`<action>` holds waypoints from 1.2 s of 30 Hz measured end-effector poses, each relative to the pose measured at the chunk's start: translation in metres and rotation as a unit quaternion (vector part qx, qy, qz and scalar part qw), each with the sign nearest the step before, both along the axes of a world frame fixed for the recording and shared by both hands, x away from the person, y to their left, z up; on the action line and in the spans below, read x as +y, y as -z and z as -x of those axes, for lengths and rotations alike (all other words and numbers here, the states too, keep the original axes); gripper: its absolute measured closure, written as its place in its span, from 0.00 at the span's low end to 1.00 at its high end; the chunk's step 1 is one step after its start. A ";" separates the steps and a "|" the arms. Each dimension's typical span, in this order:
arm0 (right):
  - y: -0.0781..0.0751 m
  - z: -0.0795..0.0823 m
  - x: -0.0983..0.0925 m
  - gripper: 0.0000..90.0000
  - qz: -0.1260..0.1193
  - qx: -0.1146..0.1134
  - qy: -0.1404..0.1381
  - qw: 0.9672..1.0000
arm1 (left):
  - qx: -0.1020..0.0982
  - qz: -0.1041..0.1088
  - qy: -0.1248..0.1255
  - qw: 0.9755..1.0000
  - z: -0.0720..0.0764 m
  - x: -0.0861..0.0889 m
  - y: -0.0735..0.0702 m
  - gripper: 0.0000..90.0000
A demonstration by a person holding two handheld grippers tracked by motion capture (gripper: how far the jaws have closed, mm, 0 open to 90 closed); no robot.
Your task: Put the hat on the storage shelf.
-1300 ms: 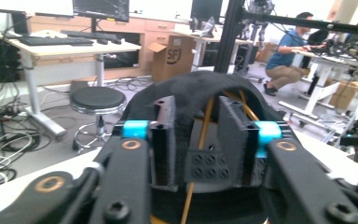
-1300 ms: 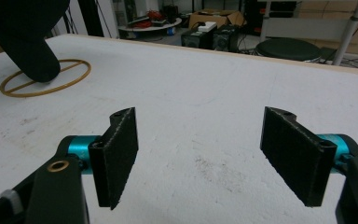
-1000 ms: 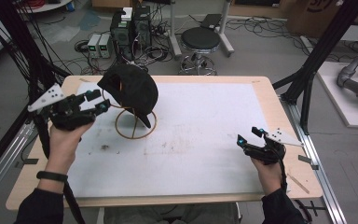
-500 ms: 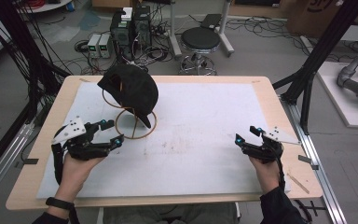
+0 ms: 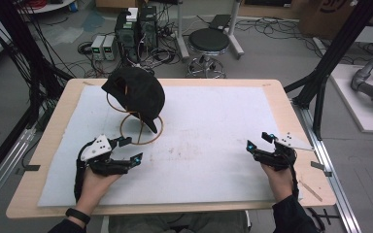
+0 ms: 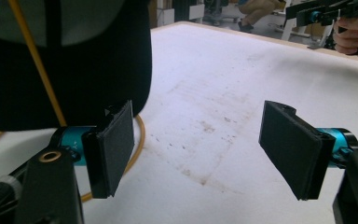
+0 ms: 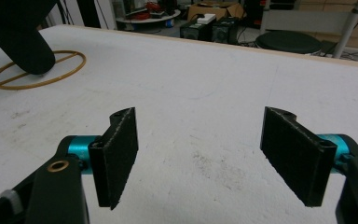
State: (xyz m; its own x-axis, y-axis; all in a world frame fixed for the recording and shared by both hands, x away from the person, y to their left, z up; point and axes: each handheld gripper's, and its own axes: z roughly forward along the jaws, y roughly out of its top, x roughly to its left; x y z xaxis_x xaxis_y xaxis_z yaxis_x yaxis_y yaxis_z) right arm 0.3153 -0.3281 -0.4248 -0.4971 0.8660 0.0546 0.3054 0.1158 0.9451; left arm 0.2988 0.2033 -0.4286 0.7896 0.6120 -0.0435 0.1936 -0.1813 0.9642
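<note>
A black cap hangs on a gold wire stand whose ring base lies on the white mat. My left gripper sits low over the mat just in front of the ring, apart from the cap. Its jaws have just been opening and stand open with nothing between them. In the left gripper view the cap and the stand's wire loom at upper left beyond the left gripper. My right gripper rests open at the mat's right. From the right gripper the ring lies far left.
The mat covers a wooden table. Black frame posts rise at the right and left edges. On the floor behind the table stand a round stool, computer boxes and several cables.
My left gripper has come down from beside the cap toward the near left of the mat, and its jaws have spread wider. The right gripper has stayed put.
</note>
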 end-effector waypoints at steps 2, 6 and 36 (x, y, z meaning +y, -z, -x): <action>0.000 0.000 -0.001 0.30 0.002 0.001 0.001 1.000 | 0.001 -0.007 0.002 1.000 -0.001 -0.003 0.002 0.29; 0.002 -0.001 -0.003 0.30 0.002 0.010 0.005 1.000 | 0.003 -0.009 0.002 1.000 -0.002 -0.006 0.005 0.29; 0.001 0.001 -0.003 0.30 -0.001 0.008 -0.002 1.000 | 0.001 -0.018 -0.029 0.999 -0.004 0.008 0.004 0.27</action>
State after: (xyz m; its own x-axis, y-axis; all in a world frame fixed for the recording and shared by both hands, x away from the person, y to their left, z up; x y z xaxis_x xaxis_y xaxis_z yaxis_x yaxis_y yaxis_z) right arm 0.3142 -0.3315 -0.4263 -0.4989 0.8643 0.0636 0.3195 0.1151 0.9406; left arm 0.3026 0.2109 -0.4326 0.7522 0.6586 -0.0213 0.2066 -0.2051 0.9567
